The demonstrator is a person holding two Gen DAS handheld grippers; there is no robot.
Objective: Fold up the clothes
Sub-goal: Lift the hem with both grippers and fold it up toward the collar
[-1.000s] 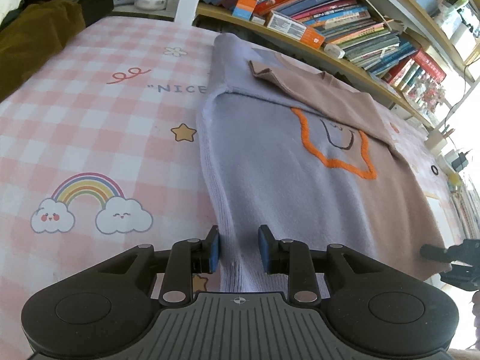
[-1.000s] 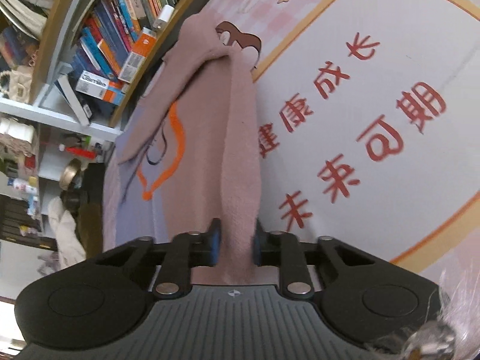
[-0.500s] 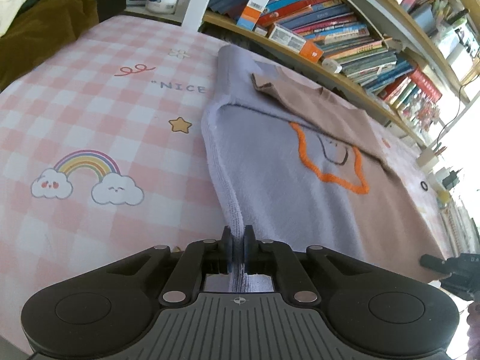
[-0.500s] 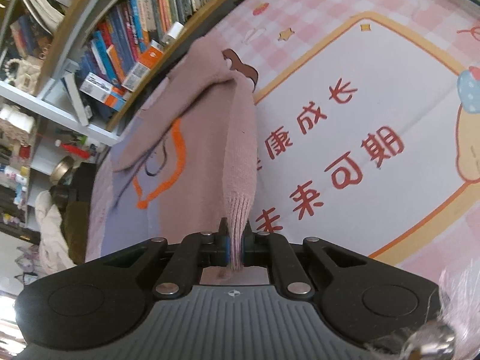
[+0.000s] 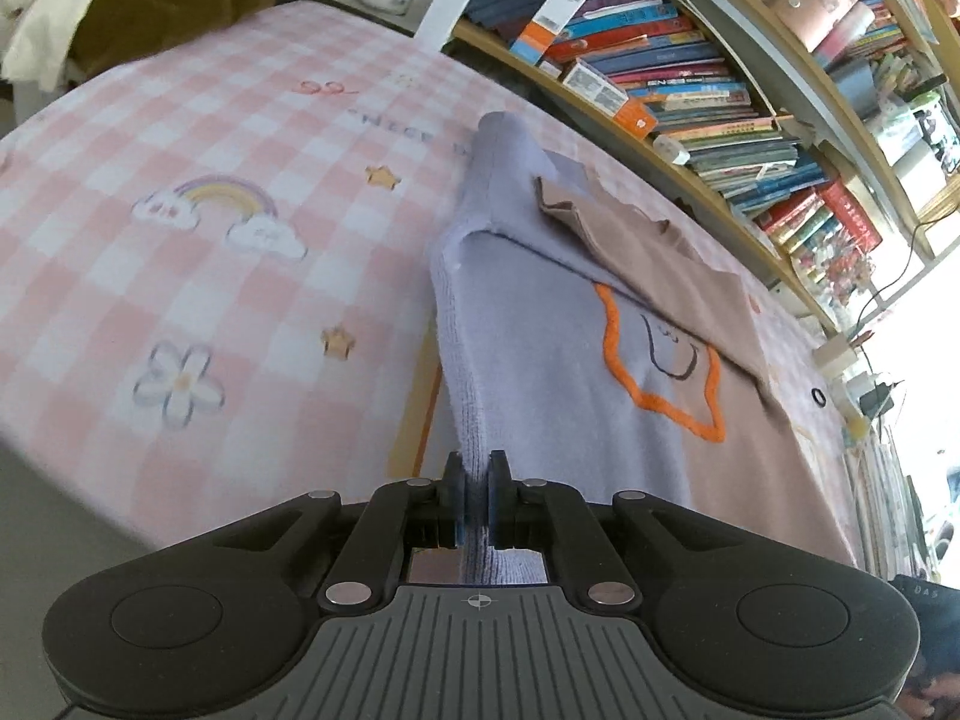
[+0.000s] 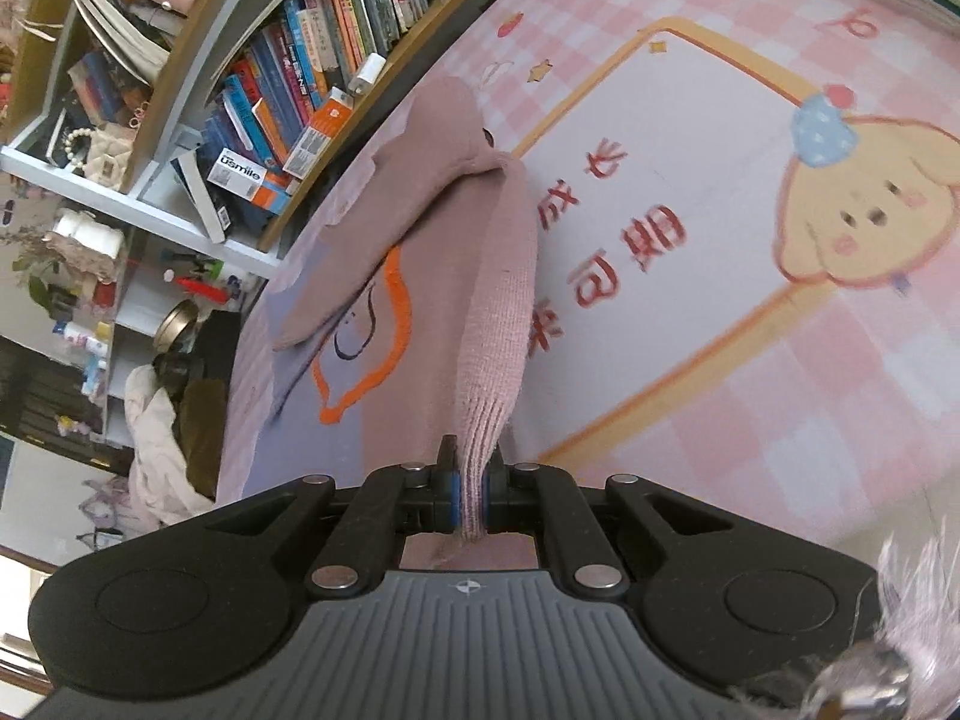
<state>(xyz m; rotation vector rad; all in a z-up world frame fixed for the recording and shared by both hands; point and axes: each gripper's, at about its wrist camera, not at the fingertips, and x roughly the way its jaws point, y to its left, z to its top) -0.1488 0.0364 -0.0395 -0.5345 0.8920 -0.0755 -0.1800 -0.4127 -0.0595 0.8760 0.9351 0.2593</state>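
A knit sweater (image 5: 540, 372), half lilac and half dusty pink with an orange outlined star on its front, lies on a pink checked mat (image 5: 180, 180). Both of its sleeves are folded in over the body. My left gripper (image 5: 476, 489) is shut on the lilac ribbed hem, lifting that edge off the mat. In the right wrist view the same sweater (image 6: 432, 312) shows its pink side. My right gripper (image 6: 469, 495) is shut on the pink ribbed hem corner, also raised above the mat (image 6: 720, 240).
A bookshelf (image 5: 690, 78) packed with books runs along the far edge of the mat. A pile of brown and white cloth (image 5: 120, 6) sits at the far left corner. The mat's near edge (image 5: 72, 480) drops off to a grey floor.
My left gripper closed on the lilac hem. Both grippers then drew back and lifted, raising the hem off the mat; more of the mat now shows in both views.
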